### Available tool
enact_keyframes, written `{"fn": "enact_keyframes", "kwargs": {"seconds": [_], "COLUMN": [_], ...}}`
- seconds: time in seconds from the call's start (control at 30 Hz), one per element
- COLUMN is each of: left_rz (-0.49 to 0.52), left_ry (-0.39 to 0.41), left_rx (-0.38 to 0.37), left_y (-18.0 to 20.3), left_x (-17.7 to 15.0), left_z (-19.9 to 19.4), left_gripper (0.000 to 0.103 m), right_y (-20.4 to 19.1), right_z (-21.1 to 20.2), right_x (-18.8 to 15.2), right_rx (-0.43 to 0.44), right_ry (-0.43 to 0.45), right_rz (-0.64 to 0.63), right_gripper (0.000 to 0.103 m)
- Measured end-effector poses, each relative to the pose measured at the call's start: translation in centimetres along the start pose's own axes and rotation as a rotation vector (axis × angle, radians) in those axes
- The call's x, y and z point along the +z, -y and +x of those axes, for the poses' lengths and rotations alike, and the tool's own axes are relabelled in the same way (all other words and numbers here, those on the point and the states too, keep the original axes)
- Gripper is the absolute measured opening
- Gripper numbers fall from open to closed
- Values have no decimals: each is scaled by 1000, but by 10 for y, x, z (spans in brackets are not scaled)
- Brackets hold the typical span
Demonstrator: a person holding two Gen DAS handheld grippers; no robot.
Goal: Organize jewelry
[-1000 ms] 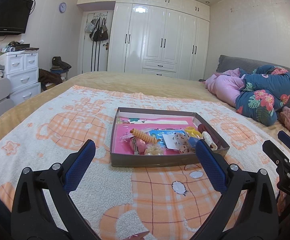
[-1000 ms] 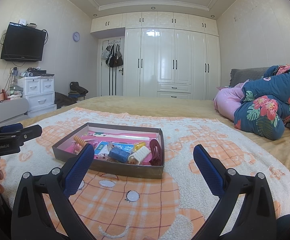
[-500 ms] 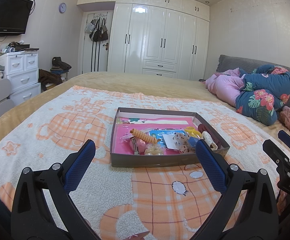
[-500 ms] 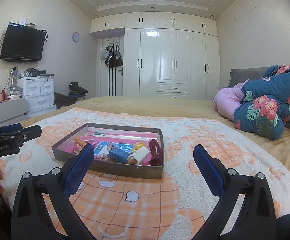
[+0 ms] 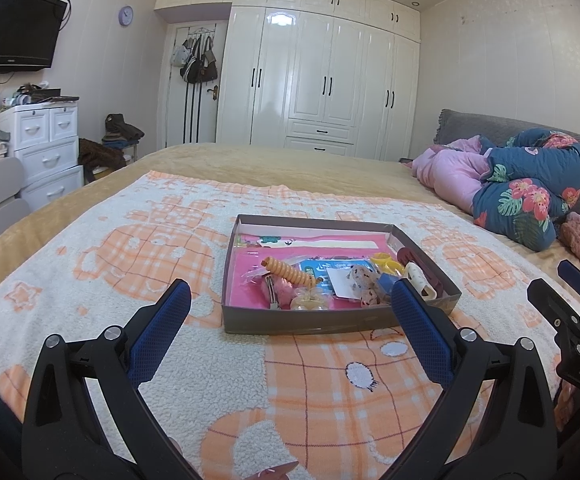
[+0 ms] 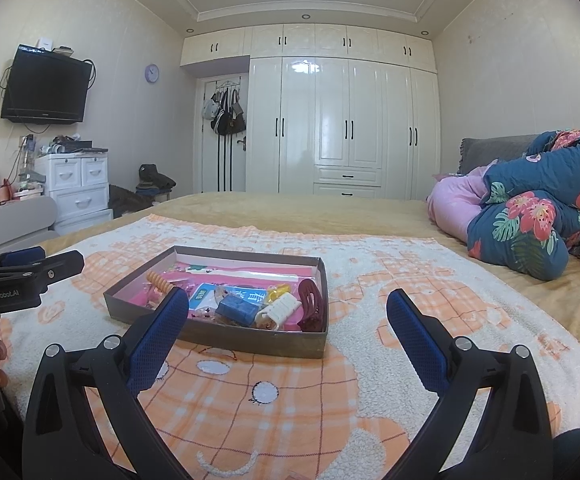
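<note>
The left gripper (image 5: 290, 312) and the right gripper (image 6: 287, 312) both hover with jaws spread wide, holding nothing, just short of the shallow grey box (image 5: 342, 322) on the orange-and-white blanket (image 5: 109, 260). The left wrist view shows an orange spiral hair tie (image 5: 287, 274) and yellow ring (image 5: 382, 258) clearly; the right wrist view shows better a blue block (image 6: 235, 309), white clip (image 6: 283, 307) and dark red clip (image 6: 310, 300).
</note>
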State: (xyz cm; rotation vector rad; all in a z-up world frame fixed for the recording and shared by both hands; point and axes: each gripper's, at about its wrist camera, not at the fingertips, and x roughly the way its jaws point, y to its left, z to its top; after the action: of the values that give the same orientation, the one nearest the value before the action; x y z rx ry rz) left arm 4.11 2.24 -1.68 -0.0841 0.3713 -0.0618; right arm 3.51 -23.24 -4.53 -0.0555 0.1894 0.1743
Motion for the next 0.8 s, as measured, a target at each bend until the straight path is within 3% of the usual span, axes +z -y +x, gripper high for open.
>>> {"fn": "enact_keyframes", "kwargs": {"seconds": [0.47,0.6,0.7,0.8], "left_rz": [14,-34,-84,-180], "left_ry": [-21,-59,-109,-231], "left_rx": [29,32,79,196], "left_y": [2,-10,-34,-87], "left_x": [0,1,7,19], "left_z": [2,11,28,67], "left_gripper": [92,92,92,92], "right_y": [1,9,31,82], "right_z": [0,6,24,78], "right_x": [-1,-2,0,3], "right_rx": [-4,-20,-51,-167], "right_ry": [-6,-26,-77,-234], "right_rz": [8,36,100,178], "right_gripper": [97,97,97,97]}}
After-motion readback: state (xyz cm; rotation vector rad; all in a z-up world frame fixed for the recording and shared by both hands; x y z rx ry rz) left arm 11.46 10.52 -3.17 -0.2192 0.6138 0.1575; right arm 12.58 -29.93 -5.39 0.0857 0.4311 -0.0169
